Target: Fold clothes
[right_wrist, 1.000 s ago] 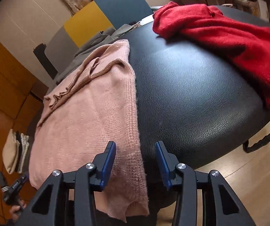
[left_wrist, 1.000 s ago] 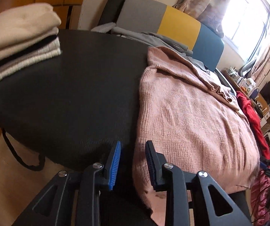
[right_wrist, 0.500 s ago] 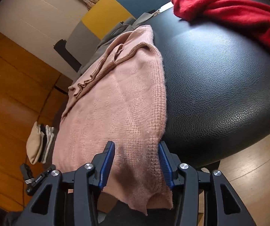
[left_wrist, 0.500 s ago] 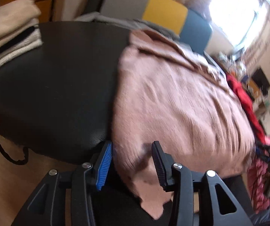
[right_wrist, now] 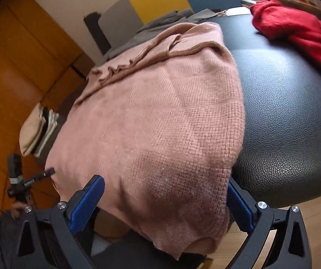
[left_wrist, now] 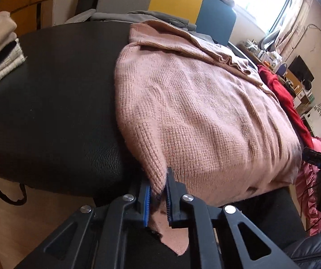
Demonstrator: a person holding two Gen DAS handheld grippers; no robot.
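with the pink sweater spread flat on the black table, its near-left hem corner has just been clamped by the left gripper, so the right gripper, just opened wide around the near-right hem, should be closed before both corners are lifted evenly toward the far collar.

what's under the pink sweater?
The pink sweater lies on the black table; its far edge overlaps a grey garment. Its near hem hangs past the table edge. Anything else beneath it is hidden.
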